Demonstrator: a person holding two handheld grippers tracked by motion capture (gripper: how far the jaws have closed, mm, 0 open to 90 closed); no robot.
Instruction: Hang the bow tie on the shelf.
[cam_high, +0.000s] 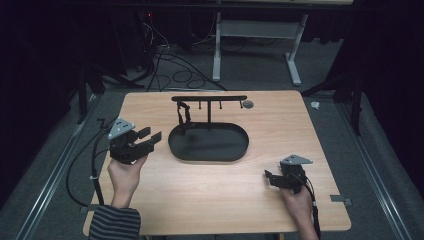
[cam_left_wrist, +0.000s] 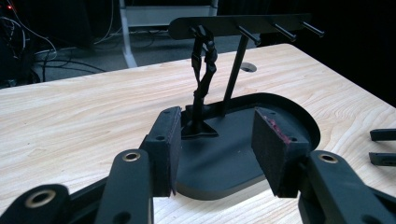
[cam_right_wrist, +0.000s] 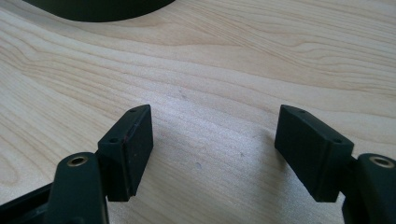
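Note:
A black stand rises from an oval black tray (cam_high: 225, 147) at mid-table. Its crossbar (cam_high: 209, 98) carries several pegs. From the leftmost peg a black strap (cam_high: 184, 114) hangs down into the tray. My left gripper (cam_high: 152, 136) is held just left of the tray, open and empty, pointing at it. In the left gripper view the strap (cam_left_wrist: 205, 70) and the tray (cam_left_wrist: 224, 163) lie beyond the open gripper (cam_left_wrist: 217, 140). My right gripper (cam_high: 268, 178) rests low at the front right, open over bare wood. In its own view the right gripper (cam_right_wrist: 215, 140) holds nothing, and the tray's edge (cam_right_wrist: 93, 9) shows at the top.
The wooden table (cam_high: 215, 195) has a round cable hole (cam_high: 247, 104) behind the stand's right end. A metal bracket (cam_high: 341, 200) sticks out at the right front edge. Cables (cam_high: 170, 65) and a white desk frame (cam_high: 217, 50) stand on the floor beyond.

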